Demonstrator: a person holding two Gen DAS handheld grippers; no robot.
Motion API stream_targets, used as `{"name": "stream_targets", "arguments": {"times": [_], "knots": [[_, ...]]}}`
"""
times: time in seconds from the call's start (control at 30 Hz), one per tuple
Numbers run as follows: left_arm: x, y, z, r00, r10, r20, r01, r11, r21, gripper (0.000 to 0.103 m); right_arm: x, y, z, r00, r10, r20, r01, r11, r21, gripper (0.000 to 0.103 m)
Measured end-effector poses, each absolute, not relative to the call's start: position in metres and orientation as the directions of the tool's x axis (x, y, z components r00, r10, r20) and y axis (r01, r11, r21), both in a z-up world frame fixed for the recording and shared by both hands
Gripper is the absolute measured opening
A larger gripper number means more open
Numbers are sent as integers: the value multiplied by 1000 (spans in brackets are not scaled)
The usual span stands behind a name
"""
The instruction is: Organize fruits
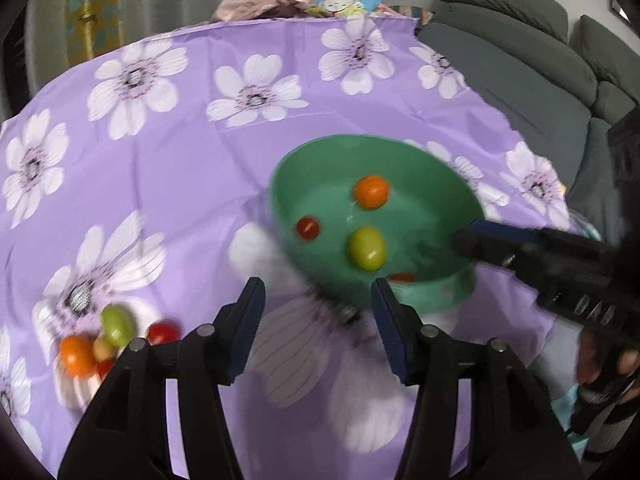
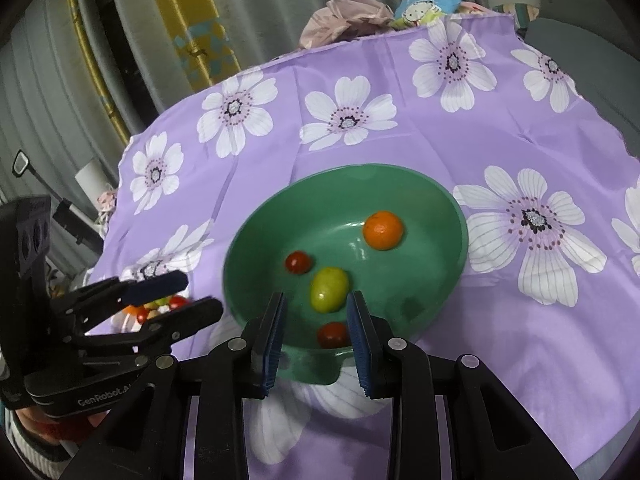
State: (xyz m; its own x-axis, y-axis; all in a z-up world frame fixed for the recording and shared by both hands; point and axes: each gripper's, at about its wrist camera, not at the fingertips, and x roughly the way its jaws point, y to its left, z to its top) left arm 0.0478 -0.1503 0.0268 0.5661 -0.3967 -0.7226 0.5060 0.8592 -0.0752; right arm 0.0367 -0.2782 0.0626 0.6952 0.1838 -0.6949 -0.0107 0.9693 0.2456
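- Fruits in the green bowl (image 2: 440,216): we count four, one orange (image 2: 383,230), one green fruit (image 2: 329,289) and two red tomatoes (image 2: 298,262) (image 2: 332,334).
- A second heap of small fruits (image 1: 96,340) lies on the purple flowered cloth (image 2: 360,80), left of the bowl; blur hides its number.
- Our left gripper (image 1: 316,320) hangs with fingers apart, holding nothing.
- Our right gripper (image 2: 316,320) gapes at the bowl's near rim, holding nothing.
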Motion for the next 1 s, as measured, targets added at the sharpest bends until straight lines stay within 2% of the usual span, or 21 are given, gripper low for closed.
{"name": "stream_targets", "arguments": {"times": [0.1,0.43,0.77,1.0], "knots": [[36,-125,19,579,-353,-735,470,881,-53,54,32,-271,66,697,186,-692,-25,971,236,31],[-5,-20,-1,587,-249,-770,265,958,-109,54,21,-234,70,672,246,-698,-117,967,227,31],[-27,17,-7,579,-256,-774,186,966,-180,53,16,-187,66,601,325,-730,-239,945,224,31],[-30,22,-10,580,-243,-777,173,969,-174,53,18,-157,62,561,365,-743,-304,926,225,31]]}}
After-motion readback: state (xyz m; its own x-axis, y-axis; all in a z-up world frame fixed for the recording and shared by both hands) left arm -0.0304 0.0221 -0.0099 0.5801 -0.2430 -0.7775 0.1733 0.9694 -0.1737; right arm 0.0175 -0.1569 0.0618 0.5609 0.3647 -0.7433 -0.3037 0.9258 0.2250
